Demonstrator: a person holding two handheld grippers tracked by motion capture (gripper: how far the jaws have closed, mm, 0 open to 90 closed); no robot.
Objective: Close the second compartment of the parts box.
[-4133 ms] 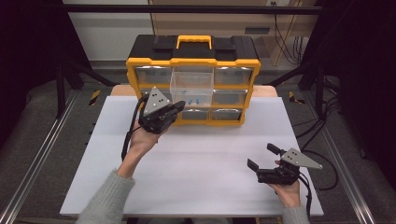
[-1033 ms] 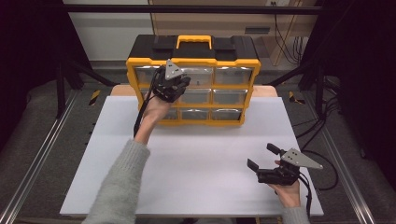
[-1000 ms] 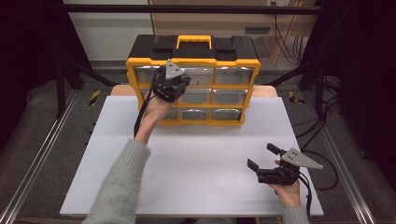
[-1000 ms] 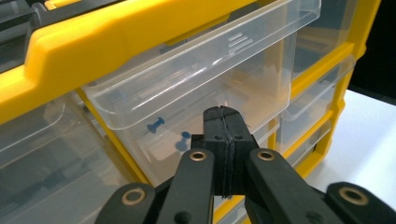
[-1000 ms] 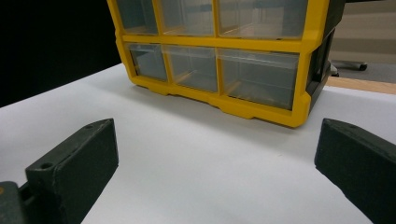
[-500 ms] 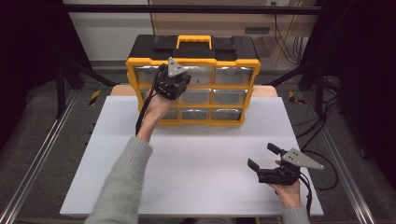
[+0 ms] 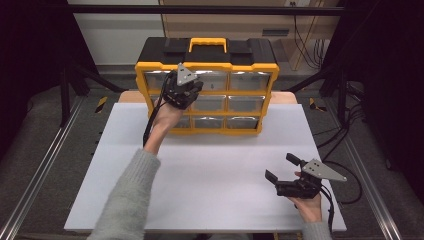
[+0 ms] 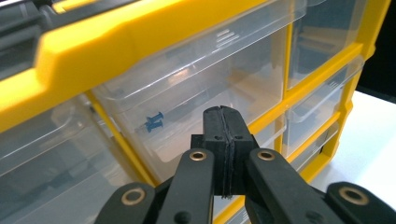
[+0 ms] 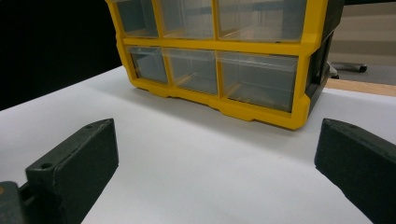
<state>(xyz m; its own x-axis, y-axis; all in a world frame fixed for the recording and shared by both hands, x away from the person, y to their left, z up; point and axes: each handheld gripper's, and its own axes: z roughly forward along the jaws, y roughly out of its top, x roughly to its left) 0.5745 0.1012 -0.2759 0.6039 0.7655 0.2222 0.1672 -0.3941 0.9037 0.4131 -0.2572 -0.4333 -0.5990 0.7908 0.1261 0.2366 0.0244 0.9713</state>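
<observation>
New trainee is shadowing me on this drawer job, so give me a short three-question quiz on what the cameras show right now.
1. True or false: the left tongs are shut, with nothing between them, right at the front of a clear drawer of the yellow organizer.
2. What small blue thing lies inside that drawer? A) a pushpin B) a marble C) a battery
3. Fill in: the right tongs rest over the white table with their jaws ____.

Key
1. True: in the left gripper view the jaws are pressed together and hold nothing.
2. A: a blue pushpin shows through the clear front.
3. Open: the right gripper view shows the two jaws wide apart.
</observation>
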